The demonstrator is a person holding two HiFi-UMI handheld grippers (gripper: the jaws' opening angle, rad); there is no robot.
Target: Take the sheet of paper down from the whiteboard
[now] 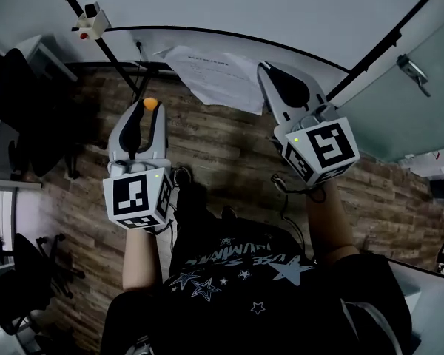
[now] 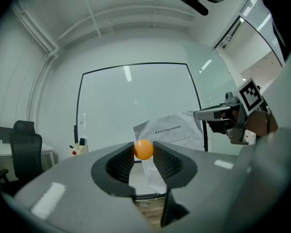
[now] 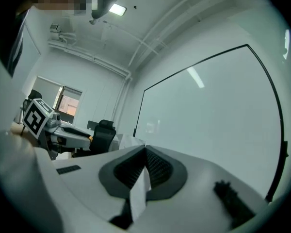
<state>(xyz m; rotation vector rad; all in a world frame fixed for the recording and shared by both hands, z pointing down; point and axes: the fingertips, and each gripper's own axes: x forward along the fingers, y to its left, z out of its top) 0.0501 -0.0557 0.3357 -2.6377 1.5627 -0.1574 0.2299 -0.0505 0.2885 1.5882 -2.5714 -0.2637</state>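
Observation:
The white printed sheet of paper hangs crumpled in front of the whiteboard's lower edge. My right gripper is shut on the sheet's right edge, and a strip of paper shows pinched between its jaws. My left gripper is to the left of the sheet, shut on a small orange ball. In the left gripper view the sheet hangs behind the ball, with the right gripper at its upper right corner. The left gripper also shows in the right gripper view.
A small white holder with a red dot is fixed by the whiteboard's left frame. Black office chairs stand at the left on the wooden floor. A glass wall adjoins the board on the right.

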